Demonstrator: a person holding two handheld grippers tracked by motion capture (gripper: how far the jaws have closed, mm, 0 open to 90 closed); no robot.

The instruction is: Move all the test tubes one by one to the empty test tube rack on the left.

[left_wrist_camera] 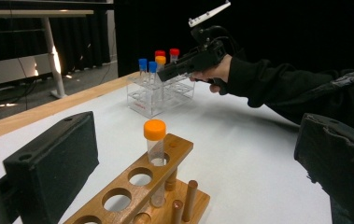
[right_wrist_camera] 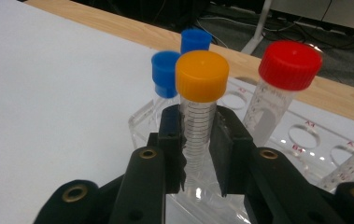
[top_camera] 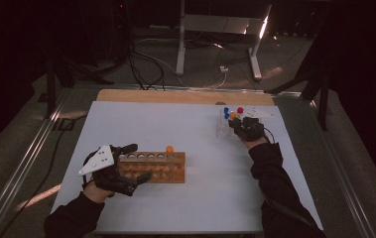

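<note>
Lifting the orange-capped tube (right_wrist_camera: 198, 121) straight up is what this step calls for: your right tongs (right_wrist_camera: 197, 154) are clamped on its clear barrel just below the cap, and the tube stands upright in the clear plastic rack (right_wrist_camera: 300, 140) at the far right of the table (top_camera: 200, 198). Keep the pull vertical until the tip clears its hole. A red-capped tube (right_wrist_camera: 284, 88) stands just beside it on one side and two blue-capped tubes (right_wrist_camera: 174, 70) just behind, so any sideways drift would likely knock them or tip the light rack. Hold the grip firm but not crushing; a smooth, round barrel like this one can slip or twist between the pads.

Your left tongs (left_wrist_camera: 198, 158) are spread apart around the near end of the wooden rack (left_wrist_camera: 142, 186), holding nothing; whether they touch the wood I cannot tell. Closing them on the rack would steady it for the delivery. One orange-capped tube (left_wrist_camera: 155, 144) already stands in the wooden rack's end hole, and the holes next to it are empty, so aim for the neighbouring hole and lower the tube upright.

Red lettering marks the clear rack's holes in the right gripper view: "A4" and "A5" can be made out, with one or two more codes too blurred to read. Fine graduation lines run down the barrels. No brand name is legible.
</note>
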